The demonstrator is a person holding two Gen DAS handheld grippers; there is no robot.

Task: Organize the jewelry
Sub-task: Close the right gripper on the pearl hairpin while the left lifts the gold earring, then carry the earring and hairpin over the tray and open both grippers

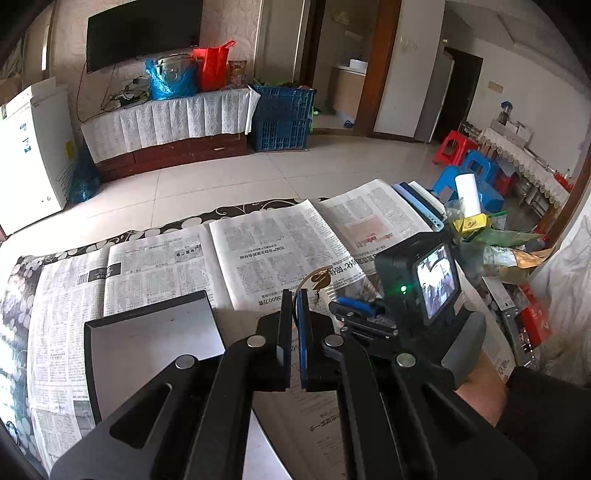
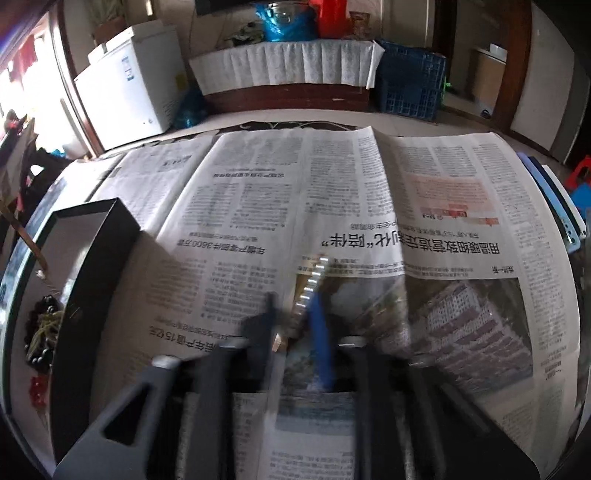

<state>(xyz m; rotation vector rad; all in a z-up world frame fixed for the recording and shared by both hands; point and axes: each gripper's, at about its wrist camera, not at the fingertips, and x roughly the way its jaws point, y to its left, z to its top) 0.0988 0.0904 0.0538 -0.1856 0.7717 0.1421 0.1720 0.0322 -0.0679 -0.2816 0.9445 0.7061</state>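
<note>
Nearest the left wrist camera, the left gripper (image 1: 294, 314) points forward over the bench (image 1: 22, 266), its fingers (image 1: 284, 325) drawn almost together with only a slim gap; whether anything thin is caught there I cannot tell. Just left of it lies a black-rimmed lid (image 1: 147, 332) with a pale inside, flat on the newspaper (image 1: 258, 243). Just right of it, the right gripper (image 1: 354, 308) reaches across from the right, carrying a camera with a lit screen (image 1: 436, 282) and a green light; a bare wrist and dark sleeve (image 1: 535, 413) show behind it. A thin gold-coloured piece (image 1: 319, 278) lies on the newspaper just beyond the left fingertips.

The right wrist view is blurred. Its fingers (image 2: 319, 332), one black and one blue-padded, are clenched on a silver bracelet (image 2: 312, 286), whose links rise forward above the paper. To the left of the bracelet stands an open black box (image 2: 92, 251); dark beads (image 2: 40, 332), a greenish chain and red stones lie inside it, which the left view does not show.

Headlines read upside down: "3600万" among them, and a larger one with "陪伴".

Beyond the newspaper, past the bench edge, stand a white freezer (image 1: 29, 155), a cloth-draped cabinet (image 1: 166, 122), blue crates (image 1: 280, 118) and a wall television (image 1: 144, 33). Only the left view shows coloured stools (image 1: 465, 158).
</note>
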